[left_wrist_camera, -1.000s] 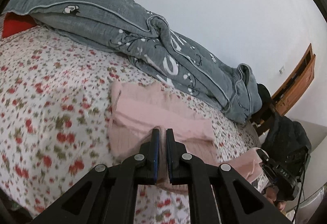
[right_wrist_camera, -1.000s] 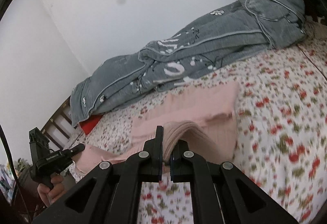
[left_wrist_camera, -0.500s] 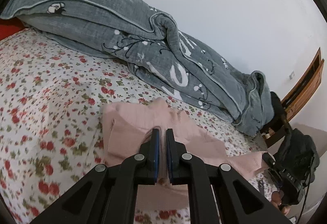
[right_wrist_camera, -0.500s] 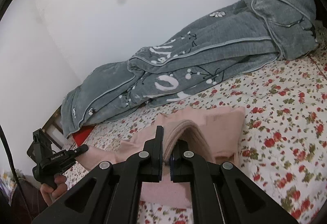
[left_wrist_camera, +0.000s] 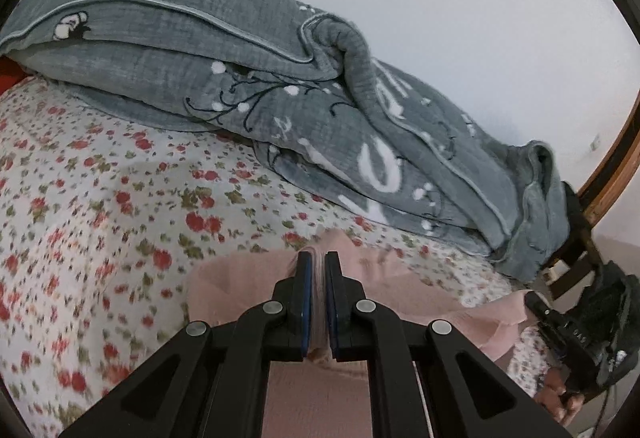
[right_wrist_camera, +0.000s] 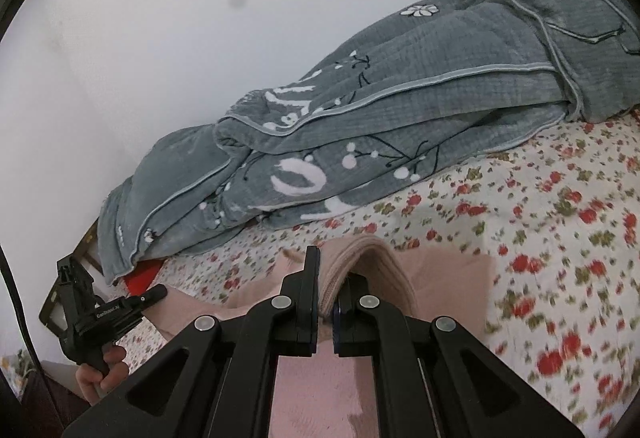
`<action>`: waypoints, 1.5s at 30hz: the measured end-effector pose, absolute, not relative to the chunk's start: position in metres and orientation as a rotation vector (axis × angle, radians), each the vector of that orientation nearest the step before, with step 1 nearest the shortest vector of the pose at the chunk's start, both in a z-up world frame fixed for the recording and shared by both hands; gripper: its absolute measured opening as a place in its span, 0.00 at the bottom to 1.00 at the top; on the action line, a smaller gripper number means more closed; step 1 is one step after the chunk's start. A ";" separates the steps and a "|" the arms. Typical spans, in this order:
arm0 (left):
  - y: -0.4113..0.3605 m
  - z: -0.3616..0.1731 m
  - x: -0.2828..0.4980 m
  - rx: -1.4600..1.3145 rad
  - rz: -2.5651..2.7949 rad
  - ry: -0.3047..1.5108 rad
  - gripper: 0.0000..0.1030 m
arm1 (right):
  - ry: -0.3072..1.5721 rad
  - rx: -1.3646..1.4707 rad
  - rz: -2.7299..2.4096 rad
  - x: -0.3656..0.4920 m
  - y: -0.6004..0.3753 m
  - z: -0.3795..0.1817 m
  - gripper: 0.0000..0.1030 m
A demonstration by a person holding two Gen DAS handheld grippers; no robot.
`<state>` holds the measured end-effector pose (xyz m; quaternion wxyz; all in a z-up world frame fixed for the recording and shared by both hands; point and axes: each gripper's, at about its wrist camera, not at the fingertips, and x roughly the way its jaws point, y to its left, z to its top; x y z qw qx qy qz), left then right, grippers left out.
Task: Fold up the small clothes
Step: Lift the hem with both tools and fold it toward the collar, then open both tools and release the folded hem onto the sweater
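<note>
A small pink knit garment (left_wrist_camera: pixel 240 278) lies on the floral bedsheet (left_wrist_camera: pixel 100 198). My left gripper (left_wrist_camera: pixel 319 262) is shut on a fold of its edge, cloth pinched between the blue-padded fingers. My right gripper (right_wrist_camera: pixel 326 270) is shut on a ribbed pink fold (right_wrist_camera: pixel 372 258) of the same garment (right_wrist_camera: pixel 448 274), which bulges up over the right finger. The far gripper in each view holds another end of the garment: the right one (left_wrist_camera: pixel 560 334) at the lower right, the left one (right_wrist_camera: pixel 104 310) at the lower left.
A rumpled grey quilt (left_wrist_camera: pixel 280 90) with white print lies along the white wall behind the garment; it also shows in the right wrist view (right_wrist_camera: pixel 380 142). A wooden bed frame (left_wrist_camera: pixel 612 166) and a dark bag (left_wrist_camera: pixel 616 302) are at the right. A red item (right_wrist_camera: pixel 140 278) peeks from under the quilt.
Both grippers, still shut on the pink garment, have carried its held edges forward toward the grey quilt. The garment now shows less flat area ahead and the quilt looms closer.
</note>
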<state>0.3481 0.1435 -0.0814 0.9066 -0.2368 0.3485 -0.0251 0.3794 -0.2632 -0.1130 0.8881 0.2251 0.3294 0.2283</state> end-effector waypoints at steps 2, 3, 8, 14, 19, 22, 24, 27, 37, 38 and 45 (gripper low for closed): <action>0.144 -0.092 0.361 -0.477 -0.028 0.736 0.07 | 0.713 0.462 0.450 0.398 -0.259 -0.119 0.05; 0.145 -0.099 0.368 -0.482 -0.018 0.752 0.08 | 0.724 0.458 0.435 0.405 -0.257 -0.123 0.05; 0.164 -0.122 0.389 -0.575 0.023 0.831 0.12 | 0.818 0.413 0.309 0.439 -0.244 -0.153 0.13; 0.171 -0.119 0.370 -0.510 0.012 0.842 0.35 | 0.810 0.199 0.259 0.427 -0.239 -0.152 0.42; 0.162 -0.129 0.339 -0.495 -0.058 0.846 0.48 | 0.819 0.072 0.257 0.390 -0.247 -0.160 0.42; 0.146 -0.132 0.317 -0.426 -0.095 0.852 0.48 | 0.819 0.053 0.294 0.365 -0.252 -0.164 0.42; 0.138 -0.132 0.299 -0.375 -0.092 0.844 0.48 | 0.812 0.049 0.301 0.348 -0.256 -0.165 0.42; 0.134 -0.137 0.272 -0.354 -0.082 0.843 0.47 | 0.810 0.058 0.329 0.322 -0.264 -0.168 0.40; 0.126 -0.148 0.251 -0.333 -0.059 0.849 0.22 | 0.838 0.173 0.385 0.274 -0.280 -0.186 0.37; 0.127 -0.148 0.252 -0.336 -0.052 0.853 0.17 | 0.837 0.180 0.382 0.275 -0.280 -0.186 0.36; 0.133 -0.144 0.239 -0.389 -0.082 0.827 0.08 | 0.854 0.242 0.397 0.293 -0.280 -0.189 0.06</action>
